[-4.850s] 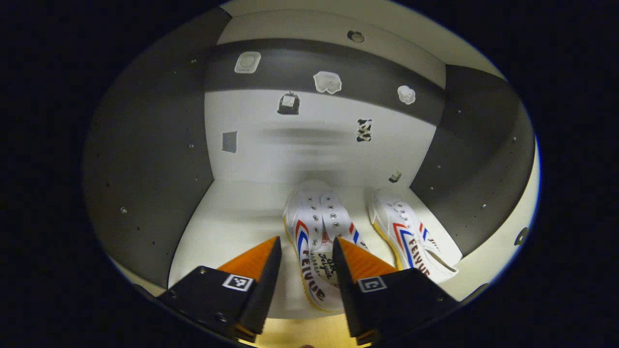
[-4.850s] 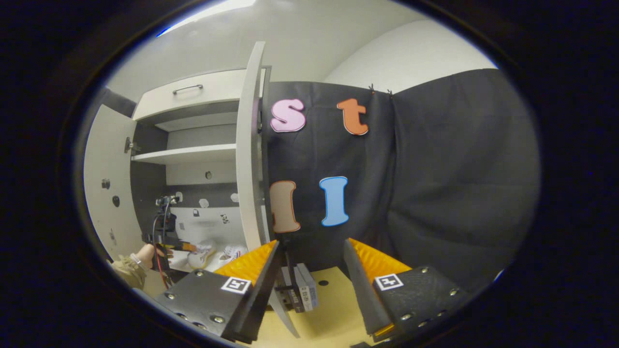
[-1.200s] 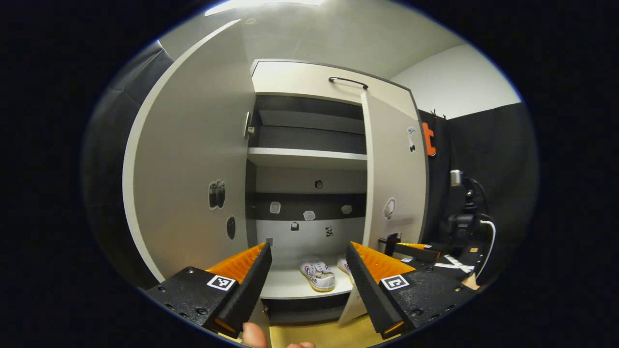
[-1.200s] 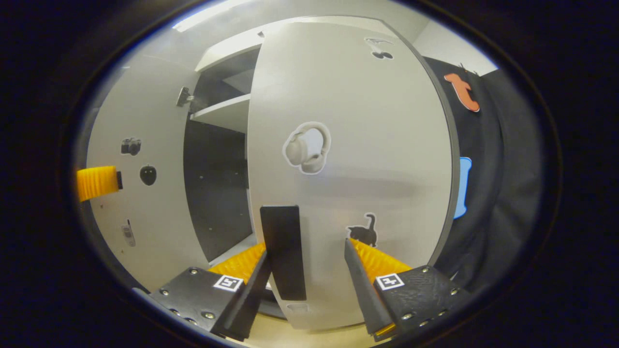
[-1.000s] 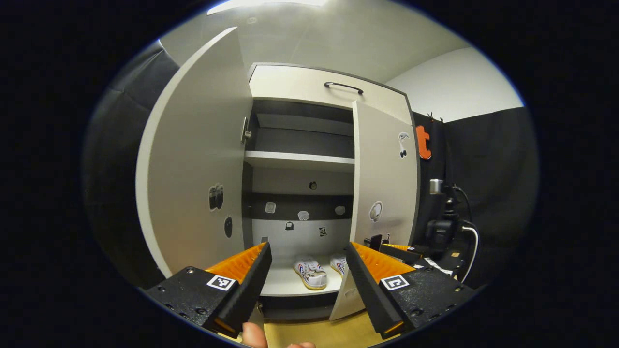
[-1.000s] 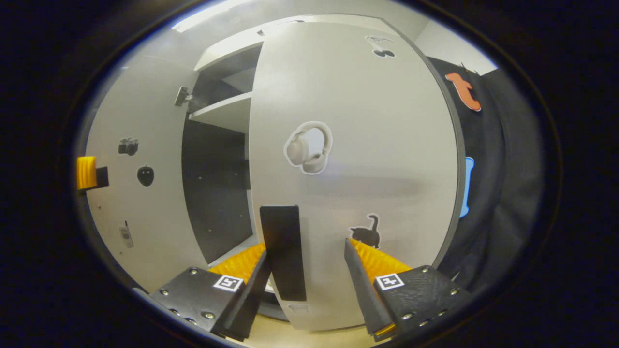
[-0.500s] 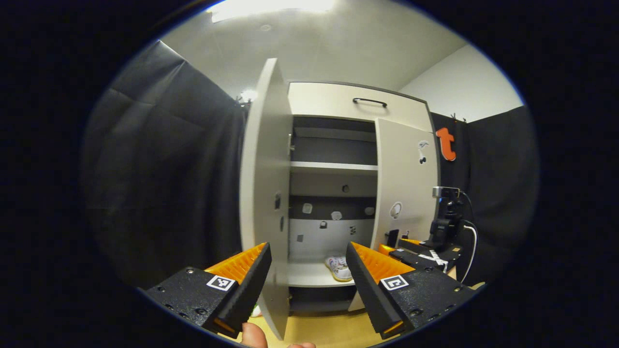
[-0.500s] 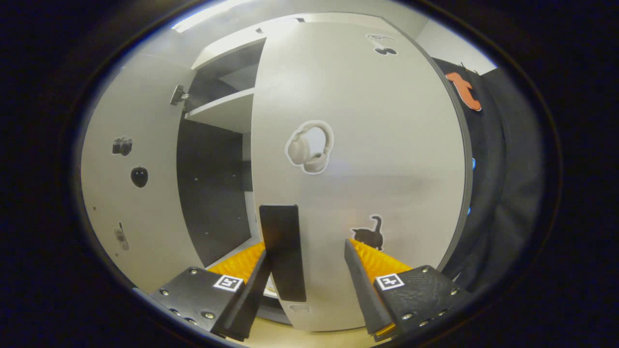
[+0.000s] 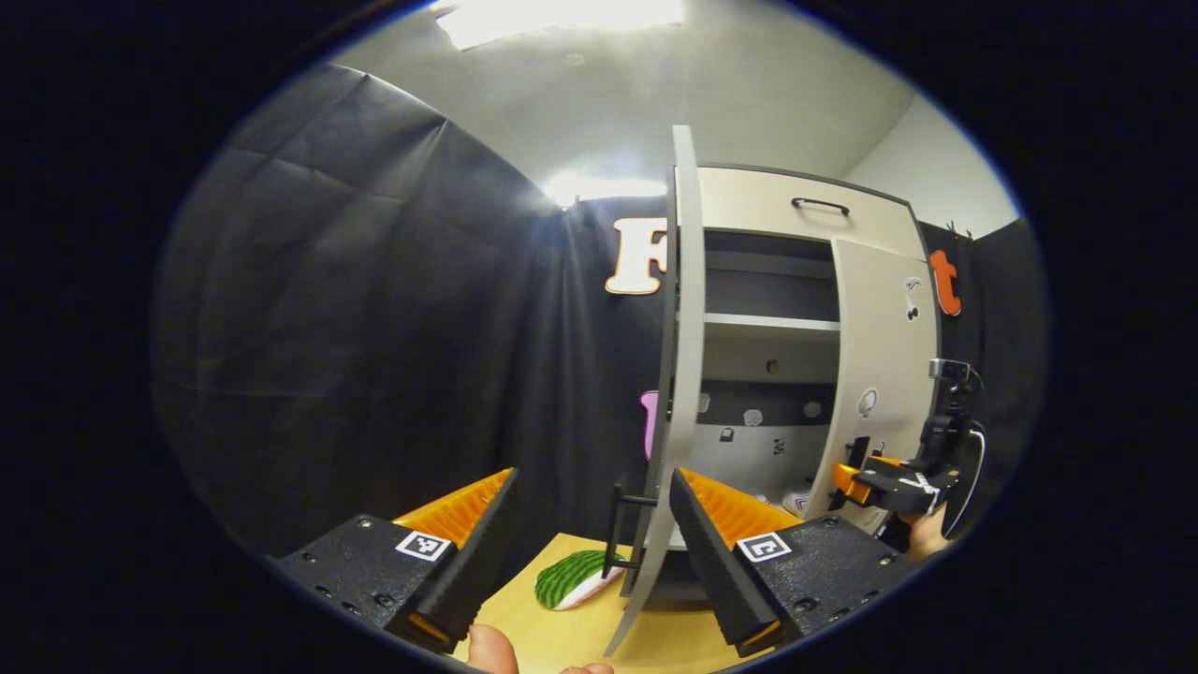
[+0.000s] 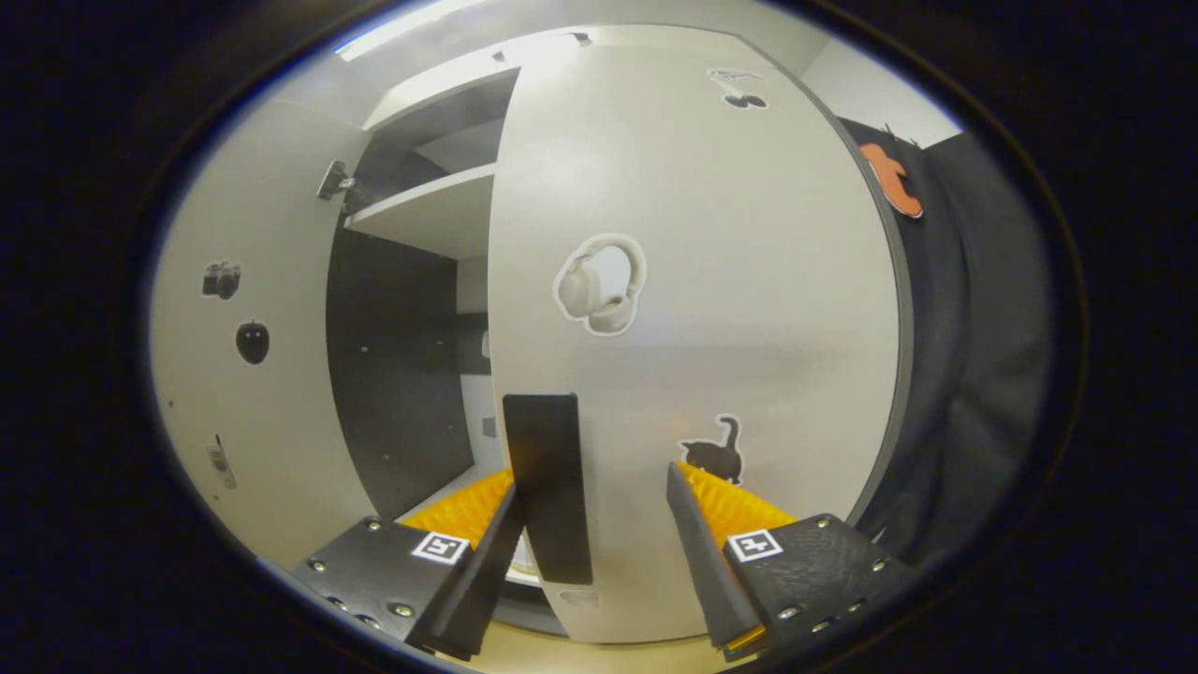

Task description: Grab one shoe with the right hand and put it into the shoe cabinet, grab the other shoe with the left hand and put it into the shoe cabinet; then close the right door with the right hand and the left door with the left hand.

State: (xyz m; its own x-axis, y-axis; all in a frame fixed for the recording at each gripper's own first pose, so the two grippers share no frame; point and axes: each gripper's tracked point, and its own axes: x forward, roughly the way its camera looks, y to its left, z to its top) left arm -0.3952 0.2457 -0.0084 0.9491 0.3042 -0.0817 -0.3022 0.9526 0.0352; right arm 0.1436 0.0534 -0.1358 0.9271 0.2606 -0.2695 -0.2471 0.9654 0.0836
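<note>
Shoes (image 9: 796,501) sit low inside the cabinet (image 9: 777,281), on its bottom shelf near the right door, so only the doors remain. Left door (image 9: 679,374) stands wide open, edge-on to the left gripper (image 9: 591,515); the jaws are spread and empty, with the door's handle (image 9: 618,529) between them, probably lining up for the push. Right door (image 10: 693,309) is partly closed. Right gripper (image 10: 590,524), jaws apart and gripping nothing, straddles that door's black handle (image 10: 547,487), apparently to swing the door shut.
</note>
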